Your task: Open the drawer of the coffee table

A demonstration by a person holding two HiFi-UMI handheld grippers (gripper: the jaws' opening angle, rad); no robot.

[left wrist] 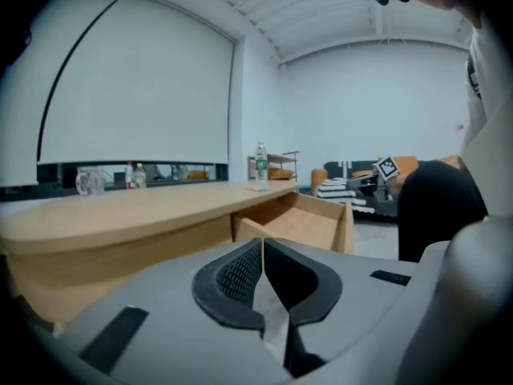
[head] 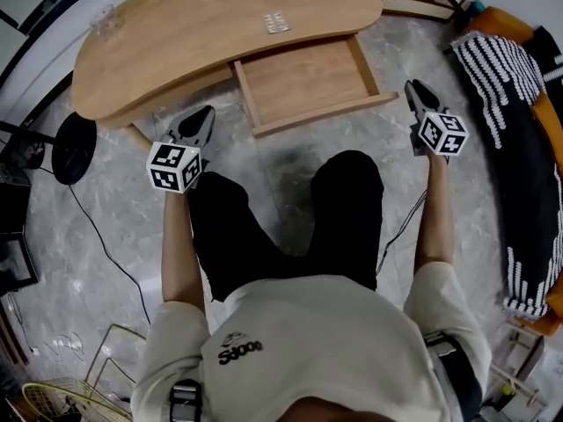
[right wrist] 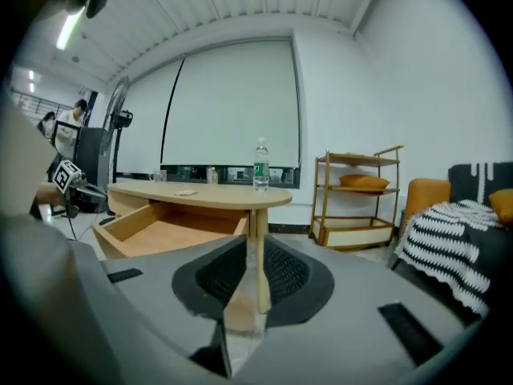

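Your grey left gripper [head: 204, 117] is closed and the right gripper [head: 413, 91] nearly closed, both empty. The pale wooden drawer [head: 303, 82] at twelve o'clock is out, so stay clear.

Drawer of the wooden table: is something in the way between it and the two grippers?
No. The light wooden drawer already stands pulled out of the curved wooden coffee table. The left gripper and right gripper hang on either side of its front, with nothing visible between.
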